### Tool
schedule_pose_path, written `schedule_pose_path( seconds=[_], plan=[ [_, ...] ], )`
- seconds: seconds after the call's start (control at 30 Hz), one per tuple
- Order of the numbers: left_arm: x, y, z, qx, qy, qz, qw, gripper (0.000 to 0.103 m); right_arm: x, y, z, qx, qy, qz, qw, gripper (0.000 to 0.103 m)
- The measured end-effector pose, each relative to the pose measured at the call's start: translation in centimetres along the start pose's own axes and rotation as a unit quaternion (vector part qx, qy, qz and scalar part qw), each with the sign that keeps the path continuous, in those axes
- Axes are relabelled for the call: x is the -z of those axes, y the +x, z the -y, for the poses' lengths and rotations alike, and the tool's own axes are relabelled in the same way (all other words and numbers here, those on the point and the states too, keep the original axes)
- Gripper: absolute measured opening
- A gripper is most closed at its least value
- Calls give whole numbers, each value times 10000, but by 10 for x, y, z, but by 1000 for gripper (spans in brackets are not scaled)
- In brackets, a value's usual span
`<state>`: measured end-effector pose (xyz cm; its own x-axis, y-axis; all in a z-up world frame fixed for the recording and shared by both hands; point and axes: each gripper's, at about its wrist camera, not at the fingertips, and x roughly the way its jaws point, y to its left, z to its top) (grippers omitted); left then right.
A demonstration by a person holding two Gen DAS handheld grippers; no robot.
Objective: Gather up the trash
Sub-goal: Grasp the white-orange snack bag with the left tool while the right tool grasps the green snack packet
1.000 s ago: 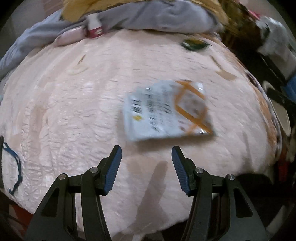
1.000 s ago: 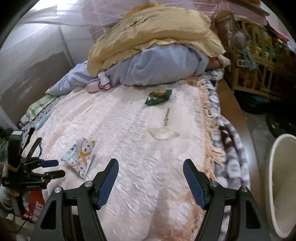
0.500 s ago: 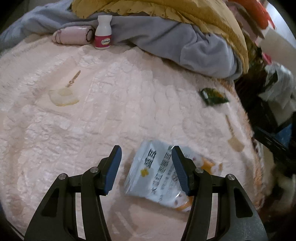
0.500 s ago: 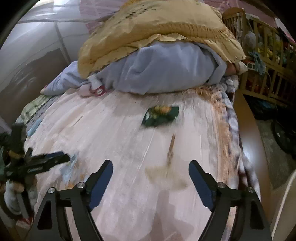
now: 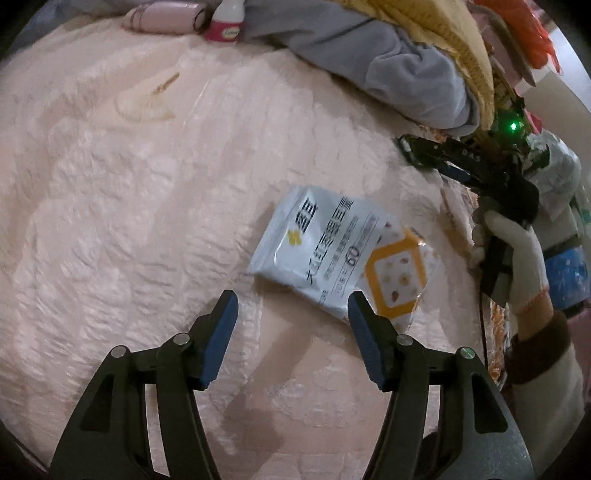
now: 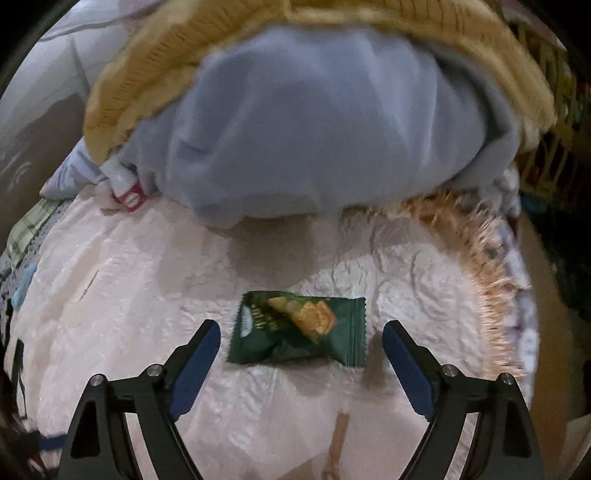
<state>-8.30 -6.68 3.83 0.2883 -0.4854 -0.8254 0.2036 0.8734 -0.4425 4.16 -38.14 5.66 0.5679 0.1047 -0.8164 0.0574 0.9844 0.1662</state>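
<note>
A white and light-blue packet [image 5: 332, 251] with an orange square lies flat on the pink bedspread [image 5: 110, 221]. My left gripper [image 5: 291, 310] hovers just short of it, jaws opening, nothing between the pads; its right fingertip overlaps the packet's near edge. A green snack wrapper [image 6: 299, 328] lies between the fingers of my right gripper [image 6: 301, 332], whose jaws are closing; the pads stand clear of the wrapper on both sides. In the left wrist view the right gripper [image 5: 424, 158] shows at the right, held by a gloved hand [image 5: 517, 251].
A clear wrapper with a wooden stick [image 5: 144, 103] lies at the far left; the stick [image 6: 338, 439] also shows near my right gripper. A pink-and-white bottle [image 5: 225, 22] and a pink roll [image 5: 166, 18] rest against a grey garment [image 6: 332, 129] under a yellow blanket [image 6: 184, 55].
My right gripper has travelled forward over the bed until the green wrapper sits between its fingers. The left gripper has shifted and rolled, so the packet now lies ahead and right of it.
</note>
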Motion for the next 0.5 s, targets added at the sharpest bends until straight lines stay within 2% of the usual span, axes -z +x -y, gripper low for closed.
schedule_pose_path(
  seconds=[0.03, 0.07, 0.1, 0.13, 0.3, 0.5],
  plan=[
    [1, 2, 0, 2, -12, 16, 10000, 61, 1, 3, 4, -69, 87, 26, 9999, 58],
    [1, 4, 2, 13, -21, 74, 10000, 62, 3, 3, 5, -69, 106, 66, 9999, 48],
    [1, 5, 4, 36, -36, 113, 9999, 63, 4, 2, 7, -66, 120, 109, 9998, 33],
    [-1, 7, 7, 93, -66, 150, 9998, 64, 7, -2, 11, -145, 175, 154, 9996, 25],
    [-9, 16, 19, 249, -99, 350, 9990, 65, 20, -28, 19, -455, 224, 325, 9982, 22],
    [-19, 34, 32, 381, -221, 502, 9978, 65, 52, -73, 18, -681, 152, 506, 9963, 21]
  ],
)
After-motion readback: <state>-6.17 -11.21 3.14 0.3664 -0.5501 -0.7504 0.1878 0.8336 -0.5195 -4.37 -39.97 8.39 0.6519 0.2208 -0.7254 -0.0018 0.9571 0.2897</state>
